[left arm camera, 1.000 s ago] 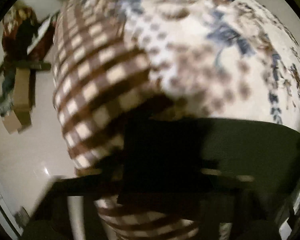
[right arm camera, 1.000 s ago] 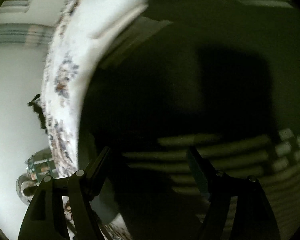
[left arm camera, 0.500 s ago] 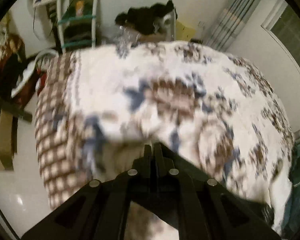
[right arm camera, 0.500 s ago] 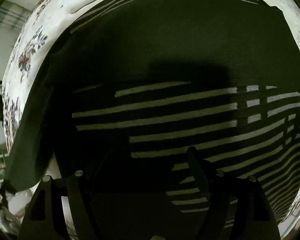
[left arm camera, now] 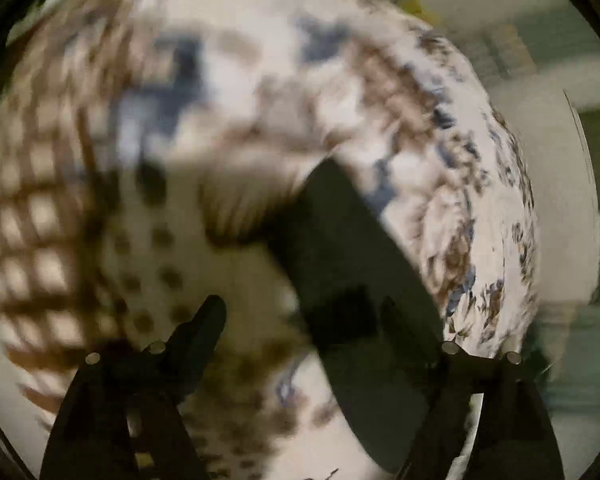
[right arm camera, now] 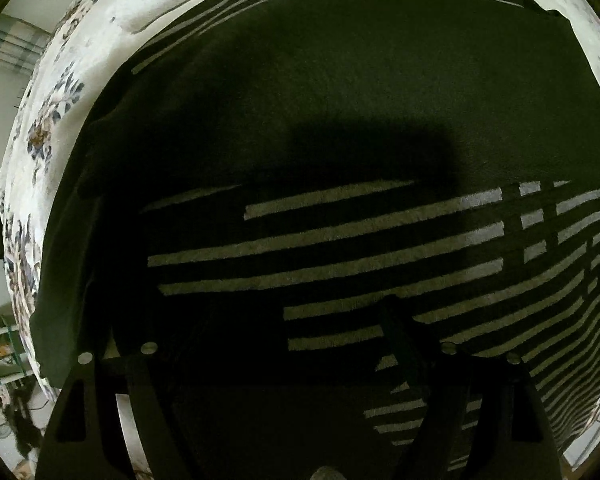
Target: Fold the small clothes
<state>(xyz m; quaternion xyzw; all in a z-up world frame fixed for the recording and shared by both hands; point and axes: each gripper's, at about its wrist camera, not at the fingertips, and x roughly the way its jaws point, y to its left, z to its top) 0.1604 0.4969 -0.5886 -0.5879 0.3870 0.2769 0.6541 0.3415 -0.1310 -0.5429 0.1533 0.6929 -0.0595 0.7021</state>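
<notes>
A dark green garment with pale stripes (right arm camera: 340, 128) lies spread on the floral bed cover (right arm camera: 48, 120) and fills the right wrist view. My right gripper (right arm camera: 300, 320) hovers open just above it, holding nothing. In the blurred left wrist view a dark green part of the garment (left arm camera: 340, 248) lies across the cover (left arm camera: 260, 80). My left gripper (left arm camera: 304, 312) is open over it, one finger (left arm camera: 204, 324) on the cover and the other on the dark cloth.
A brown checked band (left arm camera: 40, 208) runs along the bed cover's left side. A green shelf rack (right arm camera: 0, 352) stands on the floor past the bed's left edge. Curtains (right arm camera: 8, 40) hang at the far wall.
My left gripper has opened from shut and swung down toward the dark cloth on the bed. My right gripper stays open over the garment, barely moved.
</notes>
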